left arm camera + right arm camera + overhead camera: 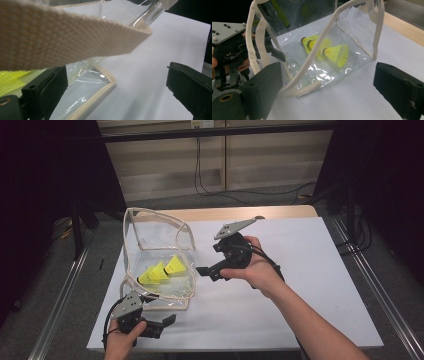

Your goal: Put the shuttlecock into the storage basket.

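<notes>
The clear bag (157, 255) stood on the bench (300, 285) with three yellow shuttlecocks (324, 48) lying inside it, and its webbing strap (62, 40) ran crosswise just above and ahead of the left gripper (160, 322), whose jaws stood apart on nothing. The right gripper (207, 270), jaws likewise apart and empty, pointed at the bag's near side. The left looked nearer, the strap's long axis running across its gap.

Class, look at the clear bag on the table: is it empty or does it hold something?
Not empty: the clear bag holds yellow shuttlecocks, seen through its wall.
</notes>
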